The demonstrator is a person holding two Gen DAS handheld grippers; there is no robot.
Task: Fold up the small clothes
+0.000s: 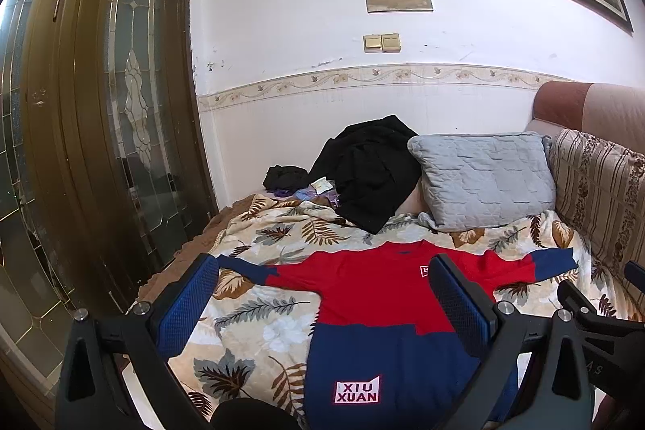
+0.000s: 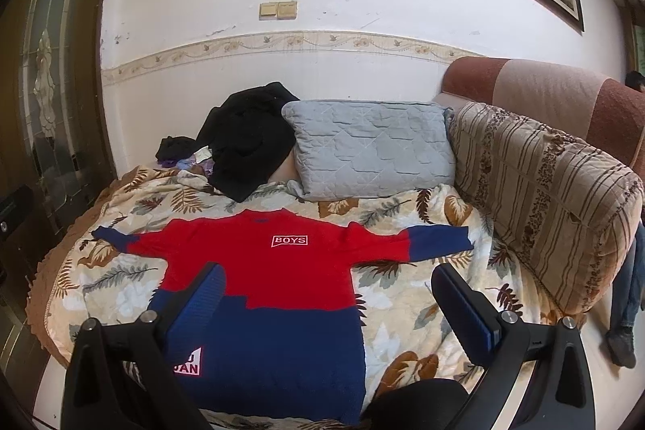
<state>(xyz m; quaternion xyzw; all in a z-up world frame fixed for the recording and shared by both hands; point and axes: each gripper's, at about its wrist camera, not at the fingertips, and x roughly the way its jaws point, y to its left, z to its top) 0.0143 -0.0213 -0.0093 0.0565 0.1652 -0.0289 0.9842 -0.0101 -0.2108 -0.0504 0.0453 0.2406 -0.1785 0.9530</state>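
Note:
A small red and navy long-sleeved sweater point(image 1: 375, 305) lies flat and spread out on the leaf-print blanket point(image 1: 258, 313), sleeves stretched left and right, hem nearest me. It also shows in the right wrist view point(image 2: 266, 269) with a white "BOYS" patch. My left gripper point(image 1: 322, 293) is open and empty, held above the sweater's lower left part. My right gripper point(image 2: 328, 305) is open and empty, held above the sweater's lower right part. Neither gripper touches the cloth.
A grey quilted pillow point(image 2: 371, 148) and a heap of black clothes point(image 2: 246, 140) lie behind the sweater against the wall. A striped sofa back point(image 2: 544, 188) runs along the right. A brown glass-panelled door point(image 1: 100, 107) stands at the left.

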